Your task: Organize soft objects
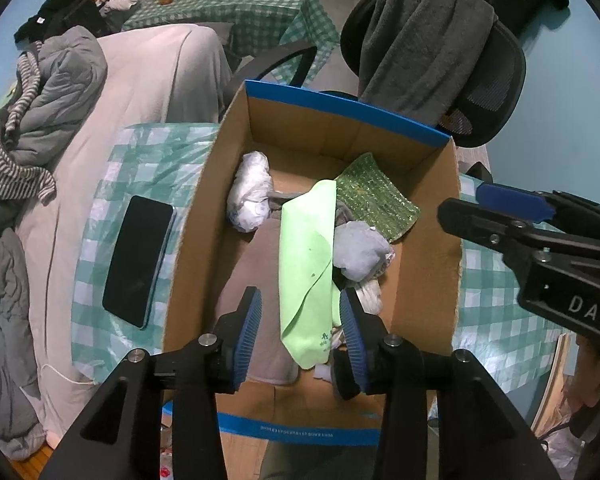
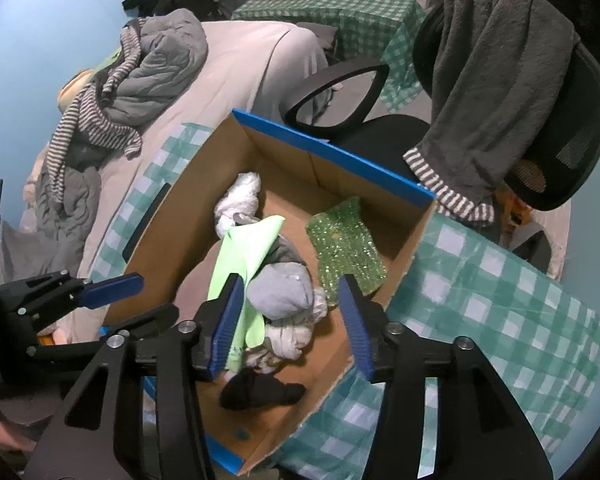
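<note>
Both grippers hang over the cardboard box (image 1: 236,136), jaws parted and gripping nothing: the left gripper (image 1: 300,320) straddles the light green cloth (image 1: 306,264) without its pads pressing it, and the right gripper (image 2: 290,322) stands spread above the grey bundle (image 2: 280,292). From left to right, a phone (image 1: 138,260) lies on the checked tablecloth (image 1: 100,216) beside the box. Inside it sit a white bundle (image 1: 250,192), the green cloth, the grey bundle and a green sparkly pad (image 1: 374,200) against the right wall.

Two black hand-held grippers with ribbed blue pads point steeply downward: the left gripper (image 1: 300,324) with jaws parted, pads pressing nothing; the right gripper (image 2: 290,312), at its 3 o'clock, likewise parted and gripping nothing.
</note>
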The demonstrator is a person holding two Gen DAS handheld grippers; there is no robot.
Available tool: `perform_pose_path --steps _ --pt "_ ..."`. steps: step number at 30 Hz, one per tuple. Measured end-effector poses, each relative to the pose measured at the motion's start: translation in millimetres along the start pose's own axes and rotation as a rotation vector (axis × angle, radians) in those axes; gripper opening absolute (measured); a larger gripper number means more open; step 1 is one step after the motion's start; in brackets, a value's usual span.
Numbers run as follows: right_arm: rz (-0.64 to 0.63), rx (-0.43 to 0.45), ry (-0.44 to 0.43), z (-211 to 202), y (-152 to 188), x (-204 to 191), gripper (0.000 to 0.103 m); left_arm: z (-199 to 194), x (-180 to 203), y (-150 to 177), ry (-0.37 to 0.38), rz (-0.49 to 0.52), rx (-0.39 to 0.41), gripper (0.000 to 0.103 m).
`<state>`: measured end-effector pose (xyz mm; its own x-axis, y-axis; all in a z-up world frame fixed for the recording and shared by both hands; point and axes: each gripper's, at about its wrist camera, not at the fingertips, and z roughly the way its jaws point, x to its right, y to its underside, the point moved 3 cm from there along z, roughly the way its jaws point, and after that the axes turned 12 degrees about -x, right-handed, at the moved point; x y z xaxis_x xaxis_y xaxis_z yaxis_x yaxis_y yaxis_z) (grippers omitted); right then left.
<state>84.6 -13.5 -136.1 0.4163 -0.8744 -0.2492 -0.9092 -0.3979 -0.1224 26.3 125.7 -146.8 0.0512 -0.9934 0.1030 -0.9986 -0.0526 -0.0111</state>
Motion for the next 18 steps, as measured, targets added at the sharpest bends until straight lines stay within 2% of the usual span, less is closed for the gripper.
perform_pose_path --steps 3,5,7,13,18 --pt "0.002 0.011 0.008 -9.5 4.3 0.7 0.055 -8.2 -0.6 3.7 -0.007 -0.001 0.011 0.042" --pt "0.005 0.018 0.015 -15.6 7.3 0.9 0.058 -16.1 0.6 6.5 -0.016 -0.001 0.028 0.053" --pt "0.006 0.028 0.020 -23.0 10.1 1.1 0.060 -22.8 2.2 8.6 -0.024 -0.002 0.045 0.057" --pt "0.022 0.057 0.037 -43.5 21.4 3.8 0.063 -38.1 11.4 14.4 -0.027 -0.004 0.061 0.059" --pt "0.036 0.070 0.054 -57.7 32.9 9.1 0.065 -48.9 21.3 21.2 -0.035 -0.015 0.071 0.065"
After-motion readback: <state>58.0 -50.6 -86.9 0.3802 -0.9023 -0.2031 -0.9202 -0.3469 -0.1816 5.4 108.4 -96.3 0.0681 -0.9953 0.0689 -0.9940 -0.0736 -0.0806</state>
